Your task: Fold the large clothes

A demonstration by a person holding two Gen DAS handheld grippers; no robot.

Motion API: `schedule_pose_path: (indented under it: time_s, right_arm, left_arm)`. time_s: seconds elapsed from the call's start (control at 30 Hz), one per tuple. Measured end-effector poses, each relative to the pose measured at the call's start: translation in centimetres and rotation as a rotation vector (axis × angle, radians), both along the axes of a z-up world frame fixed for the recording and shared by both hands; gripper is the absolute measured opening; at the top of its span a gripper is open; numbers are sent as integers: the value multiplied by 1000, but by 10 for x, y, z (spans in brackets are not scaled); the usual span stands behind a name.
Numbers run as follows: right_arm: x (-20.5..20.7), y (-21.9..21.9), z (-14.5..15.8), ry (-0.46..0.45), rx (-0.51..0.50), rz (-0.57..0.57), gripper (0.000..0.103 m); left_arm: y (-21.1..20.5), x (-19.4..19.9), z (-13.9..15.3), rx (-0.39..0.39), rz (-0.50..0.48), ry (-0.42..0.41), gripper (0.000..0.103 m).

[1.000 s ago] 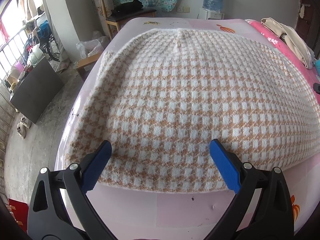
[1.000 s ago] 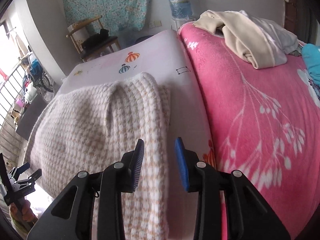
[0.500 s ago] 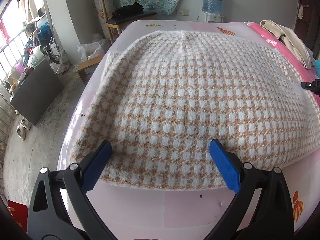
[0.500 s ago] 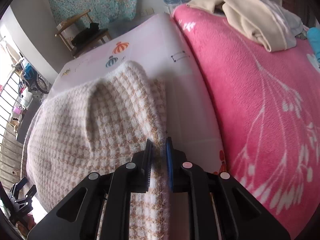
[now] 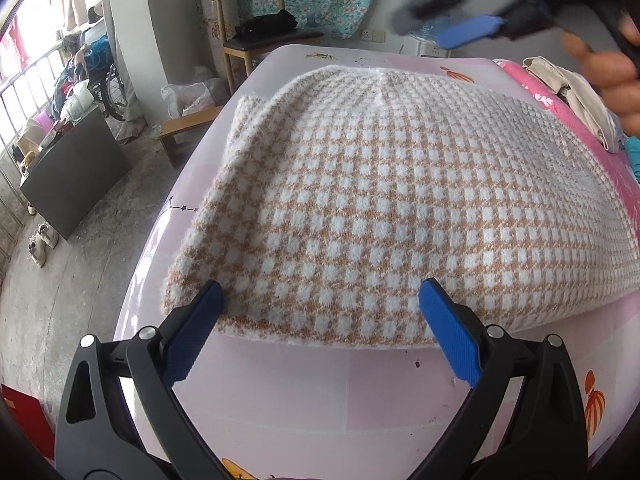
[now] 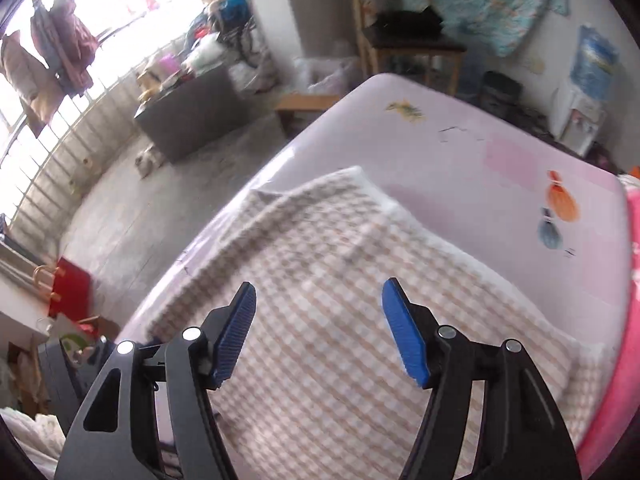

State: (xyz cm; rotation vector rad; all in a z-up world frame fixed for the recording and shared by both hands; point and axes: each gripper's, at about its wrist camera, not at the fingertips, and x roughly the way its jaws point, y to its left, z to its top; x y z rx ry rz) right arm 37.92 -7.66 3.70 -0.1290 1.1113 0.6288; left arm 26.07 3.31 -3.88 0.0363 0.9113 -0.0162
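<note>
A tan-and-white checked knit sweater (image 5: 400,200) lies spread flat on the pale pink bed sheet (image 5: 360,400). My left gripper (image 5: 320,292) is open at the sweater's near hem, its blue pads wide apart over the cloth and gripping nothing. My right gripper (image 6: 320,286) hovers over the sweater (image 6: 340,340) with its jaws opening and nothing between them. In the left wrist view the right gripper (image 5: 472,30) shows as a blur at the top right, held by a hand (image 5: 612,64) above the sweater's far right side.
A bright pink blanket (image 6: 624,360) borders the sheet on the right, with beige clothes (image 5: 576,96) piled on it. Beyond the bed stand a wooden chair (image 5: 256,20), a dark cabinet (image 5: 76,176) and a water dispenser (image 6: 588,80). A red bag (image 6: 72,292) sits on the floor.
The right gripper closed at the sweater's right edge, then came off it, opened and swung up and left over the sweater. The left gripper hardly shifted and stayed open.
</note>
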Motion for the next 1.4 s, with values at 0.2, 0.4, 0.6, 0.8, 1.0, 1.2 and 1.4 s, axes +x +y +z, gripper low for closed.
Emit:
schedule_pose_path:
  time_s: [0.2,0.4,0.6,0.8,1.0,1.2,1.4]
  right_arm:
    - [89,94,-50,256,-107,-15,64]
    - [117,107,-91,363,-288,-114,39]
    - [103,102,-80,297,-295,-104,9]
    - [80,112,-28,140,-160,-14,8]
    - [91,127,-62,149,-174,-18,8]
    - [102,118,-75,179,-123,-17,19]
    - [64,119,-35,196,-21,176,25]
  left_arm:
    - [1,0,-4,-9,4,-10,95]
    - [3,-2,-5,-21,-2,-27,95]
    - [9,-6,-4,-40,-9,-47,95]
    - [17,-12,1,-63,-4,-68,95]
    - [15,-11,-2,-43,-1,-61,95]
    - [16,-10,-2,-52,6,-58,95]
    - [18,-7,0,-51,-1,-56,95]
